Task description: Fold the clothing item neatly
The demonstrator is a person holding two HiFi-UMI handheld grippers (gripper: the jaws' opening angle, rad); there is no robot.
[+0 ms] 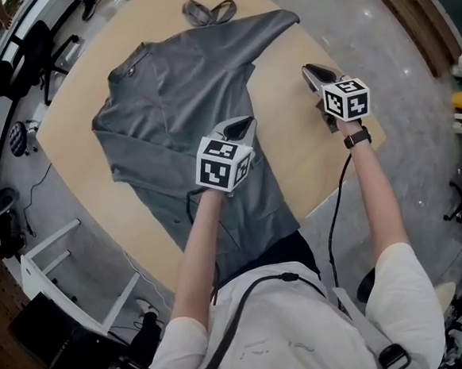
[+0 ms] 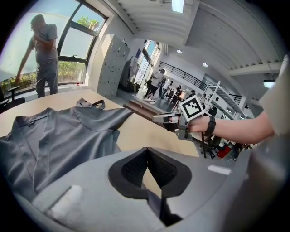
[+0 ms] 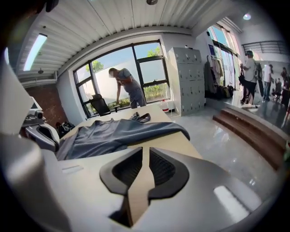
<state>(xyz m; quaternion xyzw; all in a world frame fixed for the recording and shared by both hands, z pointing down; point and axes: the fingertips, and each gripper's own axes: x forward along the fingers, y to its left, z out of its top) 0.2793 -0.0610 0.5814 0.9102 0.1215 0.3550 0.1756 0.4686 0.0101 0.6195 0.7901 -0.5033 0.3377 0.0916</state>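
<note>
Clothing item: a grey long-sleeved top is spread flat on the light wooden table. Its hem is at the near edge, and one sleeve is stretched toward the far right corner.
Left gripper: it is held over the lower half of the top. The jaws are closed together and no cloth is caught between them.
Right gripper: it is held over bare table just beside the top. The jaws are only narrowly apart, with nothing in the gap.
Step in hand: no fold is seen yet, so the approach for the first grasp is judged to be under way.
Next move: the jaws must be opened wider, then a side edge or the sleeve must be pinched and carried over the body.
Writing: no brand or label can be read. Only black-and-white square patterns are seen on the marker cubes.
</note>
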